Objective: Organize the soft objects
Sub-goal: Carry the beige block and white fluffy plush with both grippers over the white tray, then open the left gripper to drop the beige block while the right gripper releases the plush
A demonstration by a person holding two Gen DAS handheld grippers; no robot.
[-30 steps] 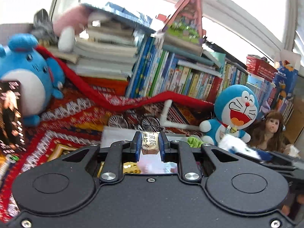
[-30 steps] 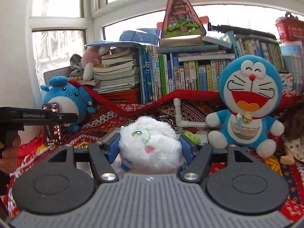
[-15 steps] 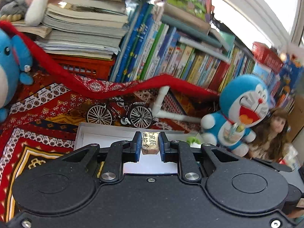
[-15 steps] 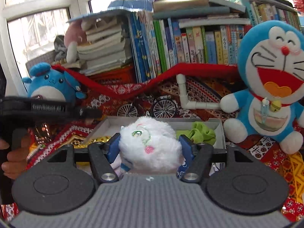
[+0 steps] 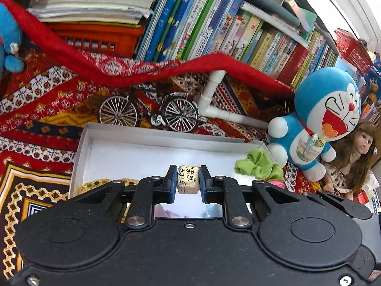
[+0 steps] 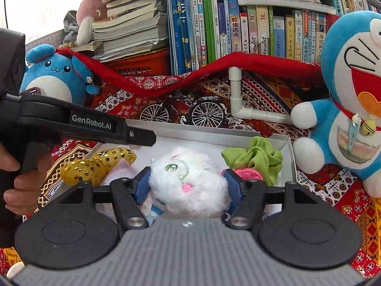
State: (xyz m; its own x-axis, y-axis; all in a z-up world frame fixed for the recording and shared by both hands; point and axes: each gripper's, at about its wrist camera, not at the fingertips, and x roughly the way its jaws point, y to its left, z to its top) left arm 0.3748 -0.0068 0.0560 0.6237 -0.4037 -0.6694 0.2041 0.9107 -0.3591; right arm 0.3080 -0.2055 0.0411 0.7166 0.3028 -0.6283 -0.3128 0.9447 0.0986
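A small cream packet (image 5: pixel 188 182) printed with black Chinese characters is pinched by the nearly closed left gripper (image 5: pixel 188 184), marked "GenRobot.AI", and a white plush toy (image 6: pixel 188 186) is clamped by the half-open right gripper (image 6: pixel 188 187), both over the white box (image 5: pixel 152 135).

Left wrist camera sits low behind its own fingers, tilted down, close over the white box (image 5: pixel 123 140); right wrist camera looks the same way from just alongside, equally near; both share the box, toy bicycle (image 5: pixel 147 113), bookshelf (image 6: pixel 238 23) and blue cat plush (image 5: pixel 326 116).
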